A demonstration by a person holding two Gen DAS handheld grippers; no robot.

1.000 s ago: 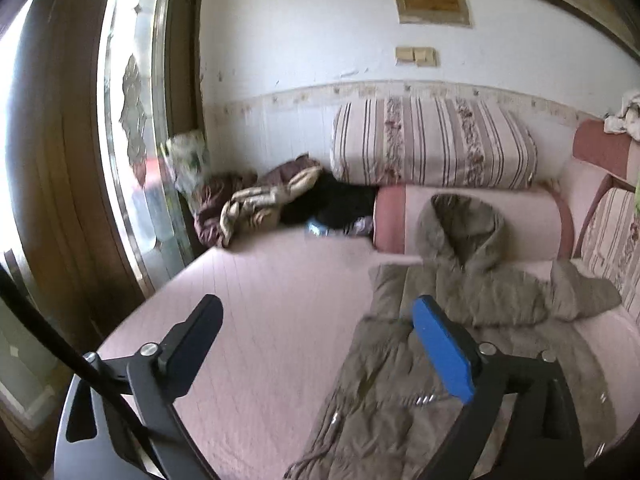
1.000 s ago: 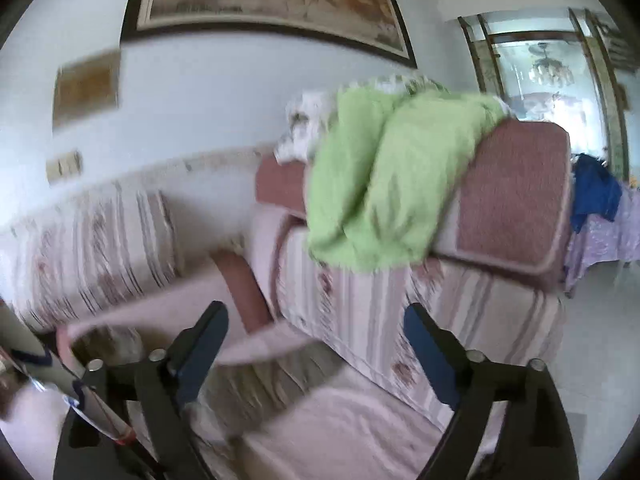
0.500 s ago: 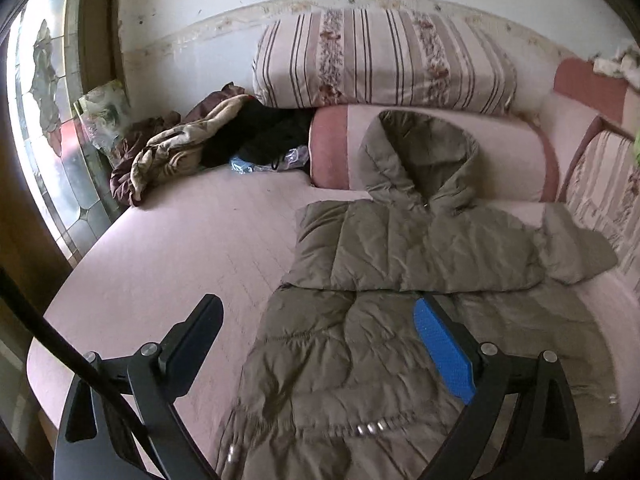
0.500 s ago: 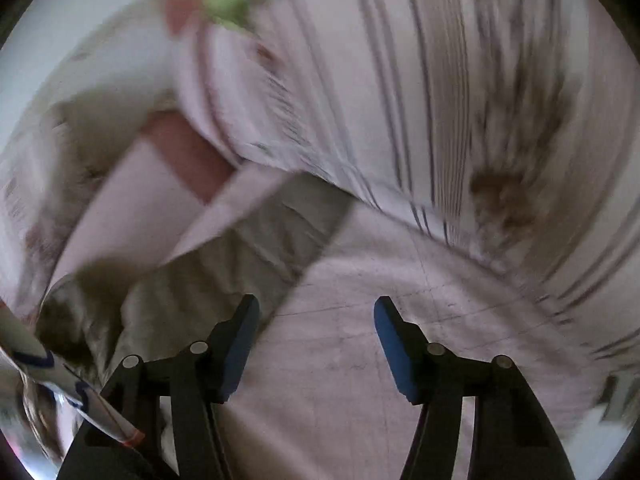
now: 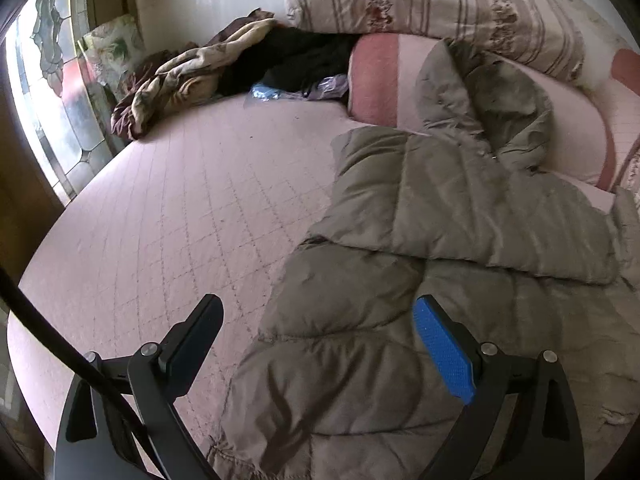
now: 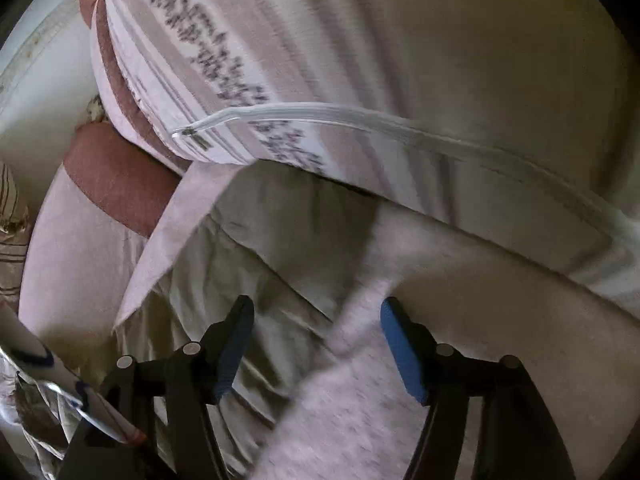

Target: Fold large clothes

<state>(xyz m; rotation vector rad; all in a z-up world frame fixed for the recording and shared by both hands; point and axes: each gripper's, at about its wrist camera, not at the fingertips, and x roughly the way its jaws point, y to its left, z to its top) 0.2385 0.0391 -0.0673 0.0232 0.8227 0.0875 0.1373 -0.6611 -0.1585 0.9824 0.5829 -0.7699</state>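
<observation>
Pink quilted bedding carried the coat spread flat for folding; left gripper hovered, jaws apart, while right gripper was closing over its sleeve edge.

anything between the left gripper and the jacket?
Nothing visible. The left gripper hangs open right over the olive jacket's near edge, with one sleeve already folded across the chest. The pile of clothes sits far back.

Left gripper held wide apart above the olive puffer jacket's left edge, nothing gripped. Jacket spread on pink quilted bed, hood against bolster. Crumpled clothes piled behind.
</observation>
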